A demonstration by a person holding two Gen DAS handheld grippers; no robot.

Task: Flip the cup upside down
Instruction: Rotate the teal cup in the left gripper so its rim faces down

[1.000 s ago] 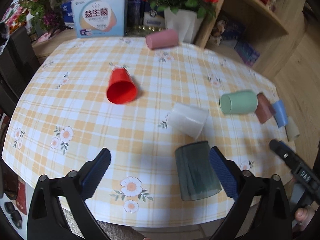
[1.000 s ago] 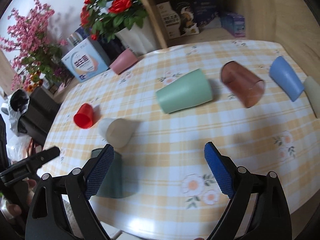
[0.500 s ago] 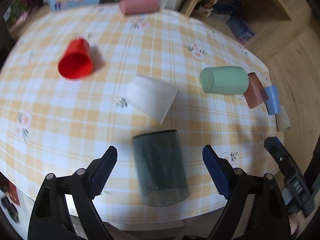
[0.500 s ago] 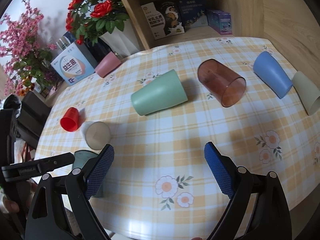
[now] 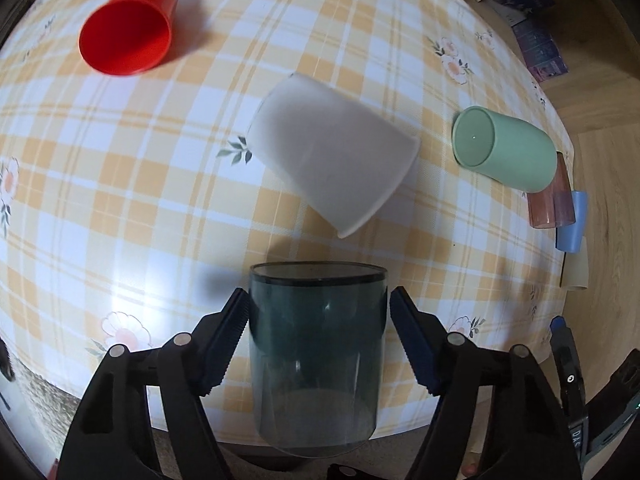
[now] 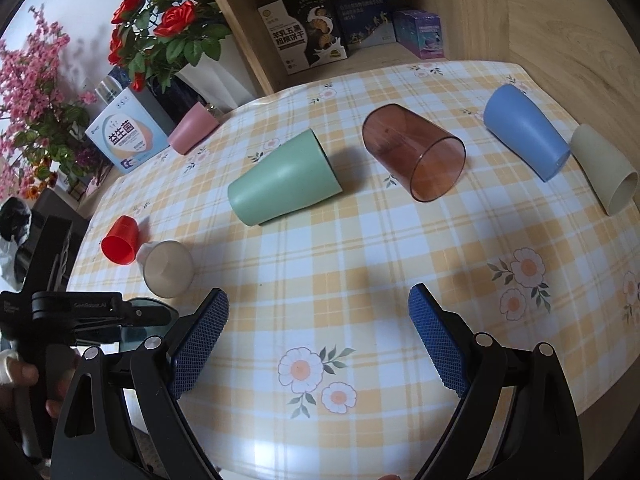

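Observation:
A dark teal see-through cup [image 5: 316, 356] lies on its side at the table's near edge, base pointing away from me. My left gripper [image 5: 318, 312] is open with a finger on each side of the cup; the left pad touches or nearly touches it, and a small gap shows at the right pad. In the right wrist view the cup [image 6: 138, 326] is mostly hidden behind the left gripper body [image 6: 80, 312]. My right gripper [image 6: 318, 336] is open and empty over the checked tablecloth [image 6: 360, 264].
Other cups lie on their sides: white [image 5: 332, 164], red [image 5: 128, 26], green [image 6: 282, 178], brown see-through [image 6: 416, 152], blue [image 6: 524, 136], beige [image 6: 604, 174], pink [image 6: 192, 128]. Flower pots, a box [image 6: 126, 136] and a wooden shelf stand behind the table.
My left gripper has moved forward and down onto the teal cup, and its fingers have narrowed around it. My right gripper has shifted slightly right over the table.

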